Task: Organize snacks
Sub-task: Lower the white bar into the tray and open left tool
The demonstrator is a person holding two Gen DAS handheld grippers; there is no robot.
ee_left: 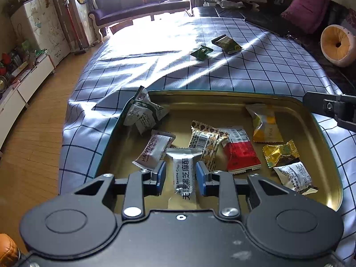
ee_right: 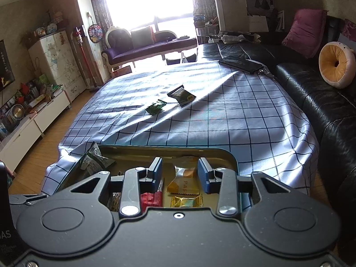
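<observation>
Gold-lined tin (ee_left: 329,155) sits on the checked cloth (ee_left: 244,71) & holds most of the snacks already. Left gripper (ee_left: 180,175) hangs over the tin's near part, jaws parted, pads either side of the black sesame crisp pkt (ee_left: 183,173) w/ gaps showing both sides; looks let go, not pinched. Right gripper (ee_right: 179,173) hovers over the tin's far-right part, jaws apart & empty, the yellow pkt (ee_right: 183,179) lying in the tin below them, not gripped.

Inside the tin: hawthorn pkt (ee_left: 153,150) just left of the sesame crisp, patterned pkt (ee_left: 205,144) & red pkt (ee_left: 241,153) to its right, gold-foil sweet (ee_left: 280,154) near the tin's right wall, white pkts (ee_left: 144,113) piled at the tin's far-left corner, one leaning over the rim.

Step in hand, by my read: drop-off of the last pkts, both grippers done releasing. Task approx most of the way.

Left to do: two pkts well beyond the tin's far rim on the cloth, a small green one (ee_right: 155,108) & a bigger dark one (ee_right: 181,95) just past it, close together but apart. Next move calls for lifting clear of the tin, reaching fwd over its far rim, jaws wide, then closing low on a thin flat wrapper w/o bunching the cloth.
</observation>
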